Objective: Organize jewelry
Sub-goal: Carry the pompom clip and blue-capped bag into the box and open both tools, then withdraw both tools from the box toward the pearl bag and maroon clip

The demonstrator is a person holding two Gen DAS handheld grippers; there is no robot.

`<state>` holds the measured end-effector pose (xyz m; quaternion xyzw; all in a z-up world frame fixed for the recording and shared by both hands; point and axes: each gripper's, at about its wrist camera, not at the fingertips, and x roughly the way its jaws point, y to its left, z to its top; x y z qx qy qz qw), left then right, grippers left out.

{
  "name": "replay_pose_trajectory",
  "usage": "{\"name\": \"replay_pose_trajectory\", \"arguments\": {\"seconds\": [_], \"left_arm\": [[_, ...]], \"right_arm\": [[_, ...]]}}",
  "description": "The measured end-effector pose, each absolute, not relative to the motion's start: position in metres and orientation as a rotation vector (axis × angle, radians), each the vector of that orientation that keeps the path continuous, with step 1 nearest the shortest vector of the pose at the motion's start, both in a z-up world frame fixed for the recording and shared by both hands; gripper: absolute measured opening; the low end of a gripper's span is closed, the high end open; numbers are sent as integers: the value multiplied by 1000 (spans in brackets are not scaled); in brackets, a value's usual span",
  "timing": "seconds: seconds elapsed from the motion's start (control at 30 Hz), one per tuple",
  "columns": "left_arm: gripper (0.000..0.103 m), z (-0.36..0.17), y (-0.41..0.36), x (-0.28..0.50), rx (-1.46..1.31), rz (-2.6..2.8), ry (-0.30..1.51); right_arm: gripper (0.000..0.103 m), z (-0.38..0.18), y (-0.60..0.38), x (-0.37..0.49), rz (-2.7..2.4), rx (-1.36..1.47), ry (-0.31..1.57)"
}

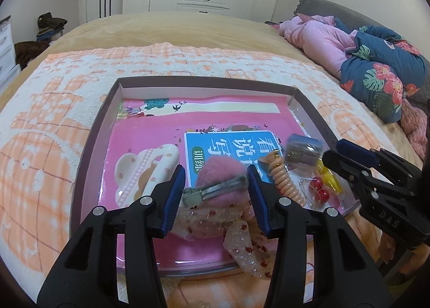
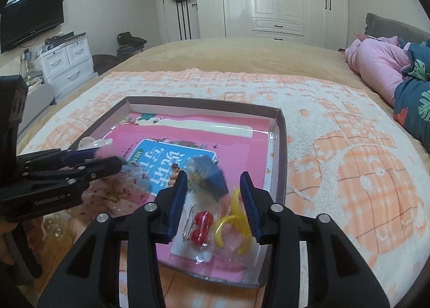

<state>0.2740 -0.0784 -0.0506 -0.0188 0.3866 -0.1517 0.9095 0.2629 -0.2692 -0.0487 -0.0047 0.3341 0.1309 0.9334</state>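
A shallow brown-rimmed box [image 1: 88,136] lies on the bed and holds pink books and hair accessories. My left gripper [image 1: 216,173] is open, its fingers on either side of a fuzzy pink pom-pom clip [image 1: 220,173] with a metal clasp. A white cloud-shaped claw clip [image 1: 146,171] lies to its left, a peach spiral tie [image 1: 283,177] to its right. My right gripper [image 2: 213,181] is open above a red cherry clip in a clear bag [image 2: 200,226], yellow rings [image 2: 232,223] and a blue-banded pouch [image 2: 208,176].
The box [image 2: 280,152] sits on an orange-and-white blanket [image 2: 349,163] over a tan bedspread. Pink and floral bedding [image 1: 371,60] is piled at the right. Sequined clear ribbon [image 1: 242,249] hangs over the box's near edge. White wardrobes stand beyond the bed.
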Motion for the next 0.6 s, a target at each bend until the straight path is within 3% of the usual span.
{"name": "replay_pose_trajectory", "arguments": {"seconds": [0.23, 0.5, 0.6], "left_arm": [[55, -42, -75, 263, -38, -304, 777], [76, -19, -66, 232, -71, -299, 709], [82, -12, -63, 222, -85, -297, 689]], "right_arm": [[53, -37, -275, 238, 246, -4, 645], [76, -17, -285, 201, 219, -3, 565], [78, -10, -288, 189, 221, -4, 542]]}}
